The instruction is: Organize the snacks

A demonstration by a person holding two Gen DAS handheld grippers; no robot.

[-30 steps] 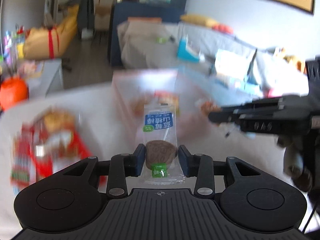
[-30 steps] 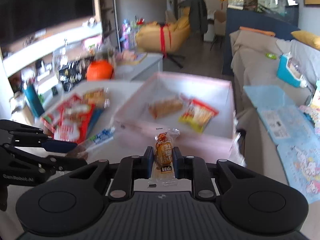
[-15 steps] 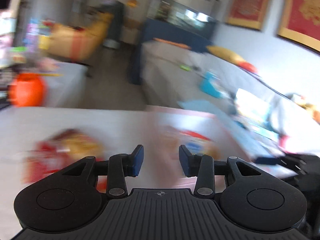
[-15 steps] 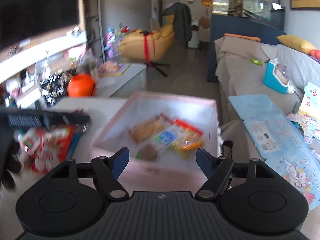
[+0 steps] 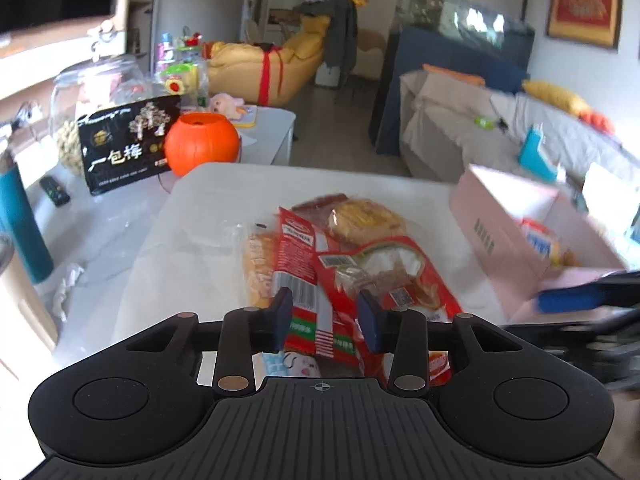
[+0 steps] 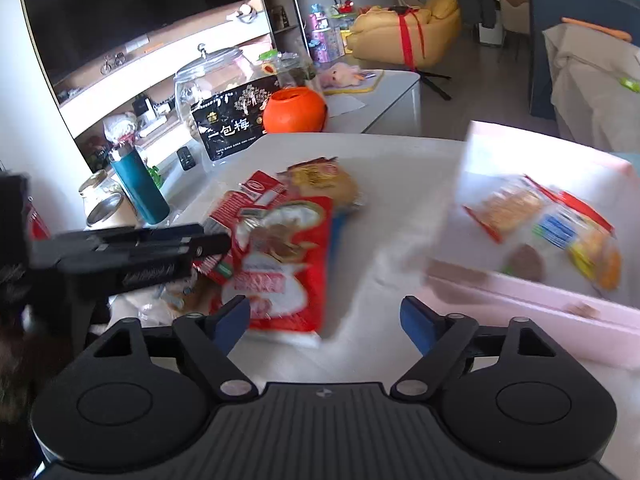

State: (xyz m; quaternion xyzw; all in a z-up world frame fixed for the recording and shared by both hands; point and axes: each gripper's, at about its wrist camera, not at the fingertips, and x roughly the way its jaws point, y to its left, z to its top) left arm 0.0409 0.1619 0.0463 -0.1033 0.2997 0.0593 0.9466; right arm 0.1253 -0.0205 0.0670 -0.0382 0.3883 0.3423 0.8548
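The left gripper (image 5: 323,320) hovers half spread and empty over the heap of red snack packets (image 5: 352,264) on the desk (image 5: 224,200). The right gripper (image 6: 325,320), empty with jaws opening wide, sits between that heap and the pink box (image 6: 560,308) already containing snacks.

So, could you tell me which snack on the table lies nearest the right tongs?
The big red packet; its lower edge almost reaches the opening right tongs.
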